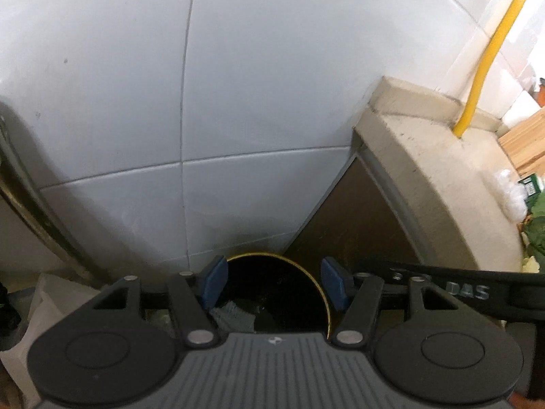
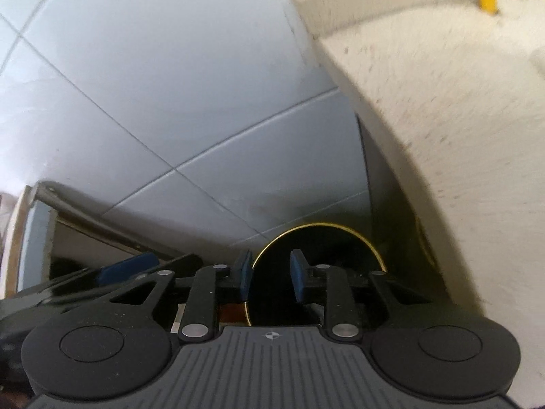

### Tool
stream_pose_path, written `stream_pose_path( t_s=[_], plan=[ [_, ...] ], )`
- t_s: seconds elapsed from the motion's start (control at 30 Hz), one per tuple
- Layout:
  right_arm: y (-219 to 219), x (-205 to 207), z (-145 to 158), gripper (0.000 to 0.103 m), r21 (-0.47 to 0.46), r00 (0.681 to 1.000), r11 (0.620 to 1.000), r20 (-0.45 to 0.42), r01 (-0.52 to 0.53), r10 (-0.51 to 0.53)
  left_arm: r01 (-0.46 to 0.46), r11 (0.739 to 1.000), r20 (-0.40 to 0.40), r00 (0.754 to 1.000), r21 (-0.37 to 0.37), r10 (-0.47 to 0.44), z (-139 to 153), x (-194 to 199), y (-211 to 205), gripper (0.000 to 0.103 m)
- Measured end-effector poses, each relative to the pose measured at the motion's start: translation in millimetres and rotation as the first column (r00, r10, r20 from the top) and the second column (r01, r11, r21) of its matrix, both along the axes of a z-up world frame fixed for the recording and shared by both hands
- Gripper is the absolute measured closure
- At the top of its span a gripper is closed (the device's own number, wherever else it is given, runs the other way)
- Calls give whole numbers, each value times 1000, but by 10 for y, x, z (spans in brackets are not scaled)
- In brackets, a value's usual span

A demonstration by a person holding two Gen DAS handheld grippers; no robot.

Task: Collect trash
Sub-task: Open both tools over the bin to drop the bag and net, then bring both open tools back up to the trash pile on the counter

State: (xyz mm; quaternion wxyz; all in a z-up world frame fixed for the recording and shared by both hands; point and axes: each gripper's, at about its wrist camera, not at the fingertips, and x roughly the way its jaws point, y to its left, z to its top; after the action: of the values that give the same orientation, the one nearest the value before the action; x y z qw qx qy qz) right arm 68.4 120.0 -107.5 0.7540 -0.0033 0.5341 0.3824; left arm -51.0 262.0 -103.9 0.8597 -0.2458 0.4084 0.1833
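Judging from its crumpled look, the grey scrap (image 1: 231, 315) inside the black bin (image 1: 322, 281) is best pinched mid-fold, being light and soft, while the left gripper (image 1: 274, 283) and right gripper (image 2: 270, 277) are held apart, empty.

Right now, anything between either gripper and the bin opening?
Nothing visible. Both the left gripper and the right gripper point down at the dark, yellow-rimmed bin, jaws apart with nothing between the pads. The countertop overhangs to the right, clear of the opening. The bin's inside is too dark to judge fullness.
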Motion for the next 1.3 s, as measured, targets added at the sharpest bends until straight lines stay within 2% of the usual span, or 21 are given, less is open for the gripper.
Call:
stream_pose_path(
  t_s=[0.1,0.23,0.3,0.53,0.6,0.7,1.0,1.17,1.3],
  plan=[
    [-133,-53,175,59,10,999,1000,50,18,-18,26,999,35,999,26,-27,70,-11,-64,48],
    [-362,-169,395,56,26,991,998,116,56,-58,60,997,85,994,51,-64,160,-34,-145,43],
    [-513,-230,483,49,42,987,996,134,84,-89,78,996,109,991,45,-82,192,-44,-170,43],
    [-1046,-448,760,42,69,956,978,208,196,-206,144,990,169,975,8,-143,249,-48,-272,40],
    [-1217,-479,818,37,73,943,970,228,232,-243,167,986,183,969,4,-165,261,-46,-308,40],
    [-1442,-520,875,36,63,918,956,267,286,-292,202,979,187,961,32,-204,272,-41,-393,38],
    [-2108,-578,882,31,25,876,915,279,403,-394,284,949,171,937,134,-305,295,-53,-601,33],
    [-2407,-536,933,30,20,842,888,309,460,-443,304,940,174,928,157,-329,338,-75,-699,32],
    [-2624,-463,981,27,19,808,864,344,502,-477,311,941,200,921,136,-333,411,-52,-828,32]
  ],
)
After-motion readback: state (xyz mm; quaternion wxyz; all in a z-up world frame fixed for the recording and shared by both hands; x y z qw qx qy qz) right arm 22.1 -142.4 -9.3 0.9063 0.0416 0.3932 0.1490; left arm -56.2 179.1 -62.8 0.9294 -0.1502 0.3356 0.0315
